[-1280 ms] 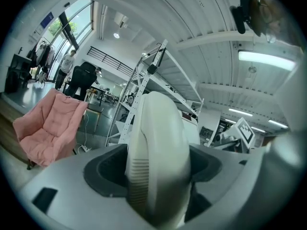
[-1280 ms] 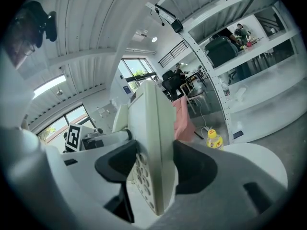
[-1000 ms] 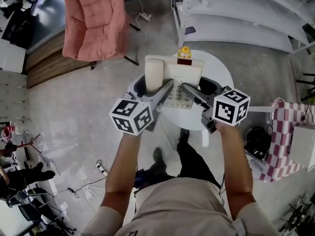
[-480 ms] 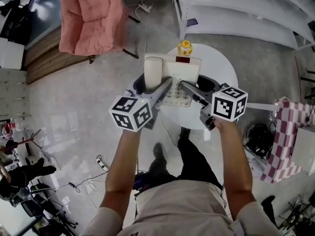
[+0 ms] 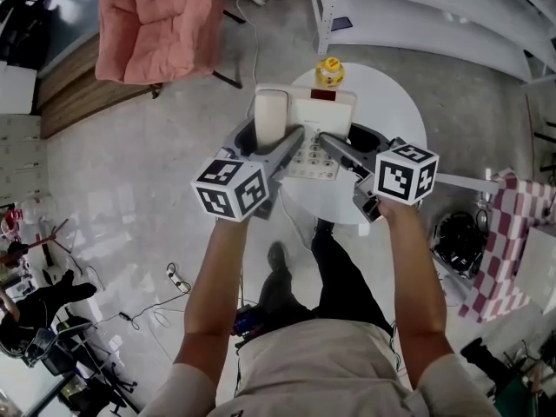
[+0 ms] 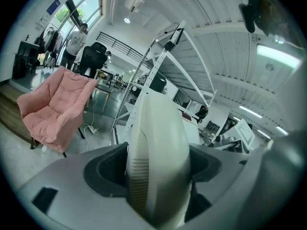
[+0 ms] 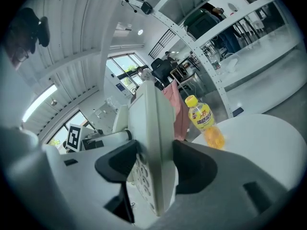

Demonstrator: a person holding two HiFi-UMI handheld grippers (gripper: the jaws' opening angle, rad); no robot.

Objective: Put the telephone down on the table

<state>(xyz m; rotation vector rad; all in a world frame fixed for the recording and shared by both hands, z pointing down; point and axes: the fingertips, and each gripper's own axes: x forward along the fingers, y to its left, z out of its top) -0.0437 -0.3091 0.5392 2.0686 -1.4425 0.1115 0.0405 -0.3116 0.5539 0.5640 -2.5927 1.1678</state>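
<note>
Head view, nearest first: showed both forearms stretched forward, one gripper in each hand. Met the left gripper point(image 5: 280, 144) next, fingers point(image 6: 62, 186) clamped from both sides on the near end of the cream handset point(image 5: 271, 115), long axis running straight away from the person. Found the right gripper point(image 5: 340, 150) pinching the near right edge of the telephone point(image 5: 314, 133), keypad side turned left in the right gripper view. Held the telephone between the two grippers, both equally near, over the near-left part of the round white table point(image 5: 395, 111), handset side overhanging the rim. Could not tell contact with the tabletop; looked slightly raised. Judged the coming move a drop straight down, perhaps nudged right and forward. Farther on, stood an orange drink bottle point(image 5: 328, 70) just behind the telephone.
</note>
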